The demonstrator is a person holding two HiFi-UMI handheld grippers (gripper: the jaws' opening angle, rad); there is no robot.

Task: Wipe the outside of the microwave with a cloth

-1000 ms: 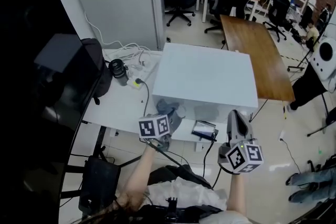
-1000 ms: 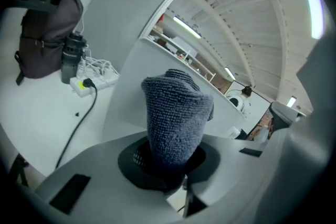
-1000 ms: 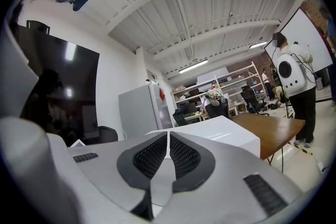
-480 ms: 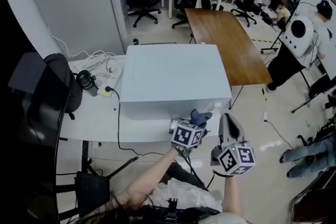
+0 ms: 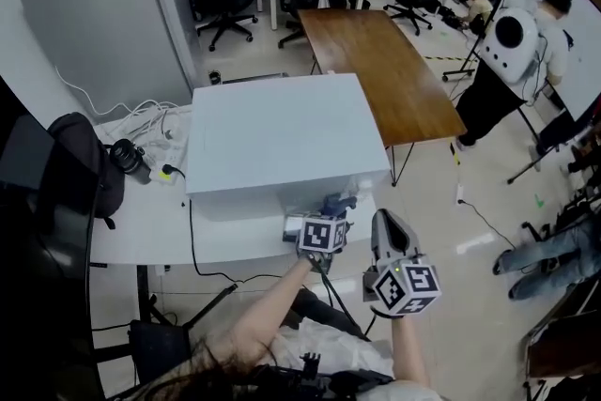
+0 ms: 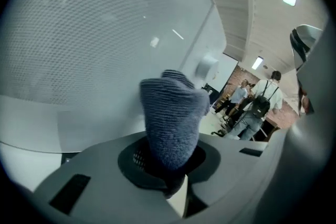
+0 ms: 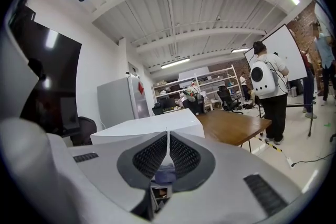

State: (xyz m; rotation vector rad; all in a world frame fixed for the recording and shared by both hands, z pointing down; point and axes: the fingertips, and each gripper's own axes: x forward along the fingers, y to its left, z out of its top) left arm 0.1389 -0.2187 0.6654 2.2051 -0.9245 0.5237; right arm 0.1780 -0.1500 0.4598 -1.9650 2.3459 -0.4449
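The white microwave (image 5: 272,131) stands on a white table (image 5: 141,221), and its perforated door (image 6: 79,34) and a round knob (image 6: 207,66) fill the left gripper view. My left gripper (image 5: 331,213) is shut on a blue-grey knitted cloth (image 5: 340,202) and holds it near the right end of the microwave's front. That cloth (image 6: 170,118) stands up from between the jaws of the left gripper (image 6: 167,162). My right gripper (image 5: 383,223) hangs beside it to the right, off the table's edge. The right gripper (image 7: 168,139) is shut and empty, pointing past the microwave (image 7: 147,131).
A brown wooden table (image 5: 394,70) stands behind and right of the microwave. A black bag (image 5: 89,169), a dark cup (image 5: 127,160) and cables lie at the table's left. A grey cabinet (image 5: 94,23) stands at the back left. A person with a white backpack (image 5: 507,52) is at the right.
My left gripper has carried the cloth rightward along the microwave's front, from near its left end to its right end. The right gripper stayed shut beside it.
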